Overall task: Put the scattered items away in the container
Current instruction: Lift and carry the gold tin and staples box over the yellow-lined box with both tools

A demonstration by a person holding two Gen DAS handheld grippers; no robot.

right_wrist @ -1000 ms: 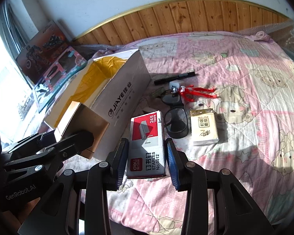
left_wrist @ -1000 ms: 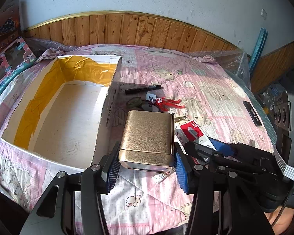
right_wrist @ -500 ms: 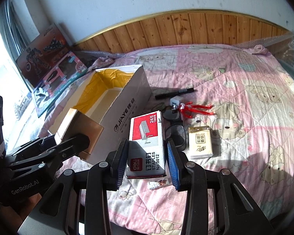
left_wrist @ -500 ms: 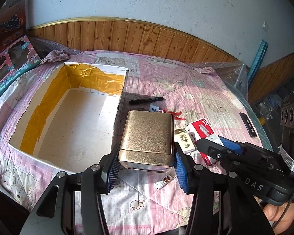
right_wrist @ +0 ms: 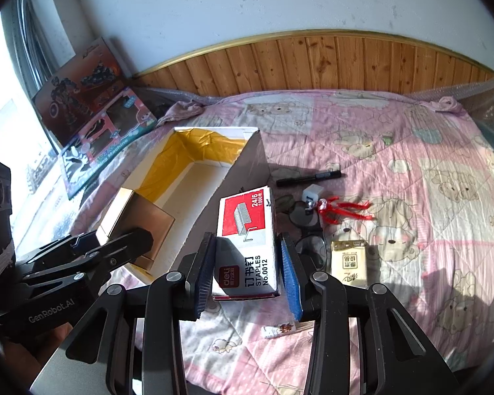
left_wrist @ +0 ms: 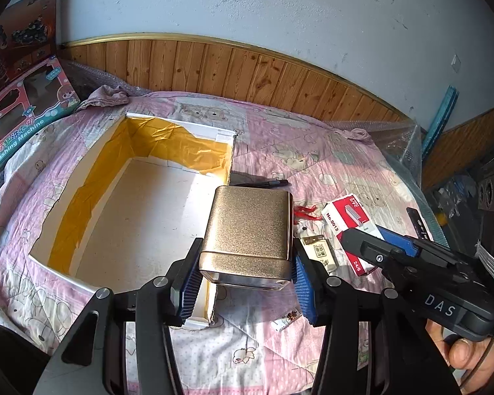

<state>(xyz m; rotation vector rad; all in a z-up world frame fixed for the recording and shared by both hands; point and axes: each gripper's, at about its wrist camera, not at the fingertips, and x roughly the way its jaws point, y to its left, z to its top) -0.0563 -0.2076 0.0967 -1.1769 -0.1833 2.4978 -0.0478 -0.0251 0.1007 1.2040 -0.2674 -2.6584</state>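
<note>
Both grippers loaded: gold tin (left_wrist: pixel 249 230), staple box (right_wrist: pixel 247 240)

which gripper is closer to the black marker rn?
Right, I'd judge. The right gripper, shut on the staples box, sits just short of the marker. The left gripper, holding the gold tin, is off at the box corner.

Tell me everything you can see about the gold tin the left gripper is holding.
The gold tin is a boxy container with rounded corners and a finely speckled, brushed-metal look, with a shinier band near its lower edge. The left gripper is shut on it, blue pads pressing its two sides. It is held off the pink quilt, above the right wall of the open cardboard box. Nothing else touches it.
</note>
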